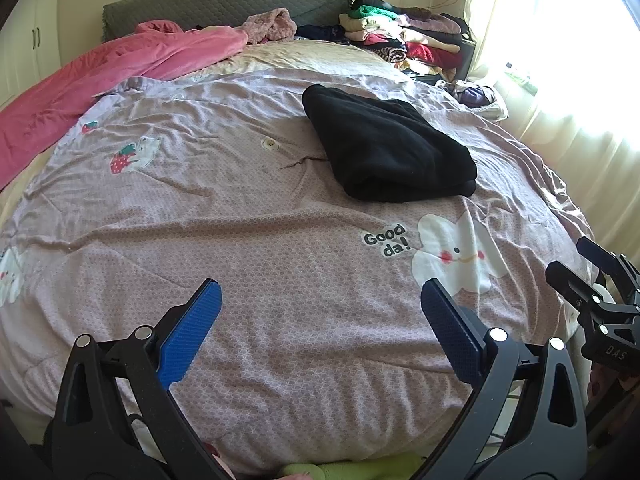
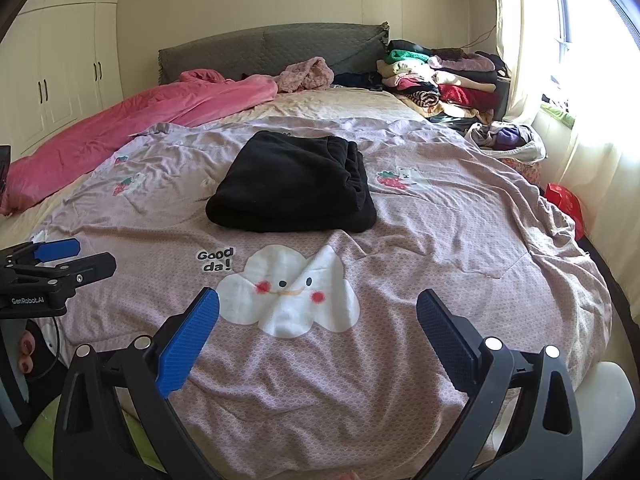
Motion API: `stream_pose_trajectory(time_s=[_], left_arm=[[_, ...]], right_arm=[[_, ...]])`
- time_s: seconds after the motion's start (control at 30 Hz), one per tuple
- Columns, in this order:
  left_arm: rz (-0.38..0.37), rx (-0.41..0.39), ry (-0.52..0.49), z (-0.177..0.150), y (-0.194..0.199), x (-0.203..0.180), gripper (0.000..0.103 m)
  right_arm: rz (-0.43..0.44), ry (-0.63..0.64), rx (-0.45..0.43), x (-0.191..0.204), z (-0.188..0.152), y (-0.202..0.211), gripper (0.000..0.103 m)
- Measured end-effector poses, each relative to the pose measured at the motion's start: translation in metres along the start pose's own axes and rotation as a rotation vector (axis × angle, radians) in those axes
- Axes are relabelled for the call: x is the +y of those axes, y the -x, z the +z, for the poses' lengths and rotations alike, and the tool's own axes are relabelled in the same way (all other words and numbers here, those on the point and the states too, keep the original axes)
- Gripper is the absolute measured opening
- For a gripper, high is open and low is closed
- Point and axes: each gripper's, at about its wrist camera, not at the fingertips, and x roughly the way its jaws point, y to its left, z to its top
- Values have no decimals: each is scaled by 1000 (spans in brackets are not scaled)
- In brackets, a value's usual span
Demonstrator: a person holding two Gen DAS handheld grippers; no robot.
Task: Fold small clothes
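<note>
Left wrist view. We see the left gripper (image 1: 320, 322) low at the near edge of the bed, its blue-padded fingers (image 1: 192, 334) spread wide with nothing between them. It hangs over a pinkish-lilac bedspread (image 1: 248, 248) that covers most of the mattress. A folded black garment (image 1: 386, 148) lies on the spread, far and right of centre, a neat thick bundle with its rounded fold toward us. Nearer, to the right, a white cloud face (image 1: 456, 254) is printed beside the words "Good da!". At the right edge we catch the right gripper (image 1: 592, 280) from the side; from here we cannot tell how far its fingers stand apart. A pink quilt (image 1: 100, 80) is heaped along the far left, and a pile of clothes (image 1: 404, 36) sits at the far right by the grey headboard (image 1: 224, 4).

Right wrist view. The right gripper (image 2: 318, 320) also hovers with fingers wide apart and empty, just above the cloud face (image 2: 292, 292). The black garment (image 2: 294, 188) lies beyond it, near centre. The left gripper (image 2: 68, 258) shows at the left edge, one blue pad visible. White cupboards (image 2: 56, 64) stand far left; a bright window (image 2: 580, 20) washes out the right side.
</note>
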Motion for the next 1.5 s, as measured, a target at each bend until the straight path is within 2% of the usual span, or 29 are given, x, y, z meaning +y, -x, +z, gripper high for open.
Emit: stream_pose_trajectory(time_s=[1.5], left_arm=[[17,2,1,0,3,3,94]], right_arm=[[8,-1,6,5,0,3,99]])
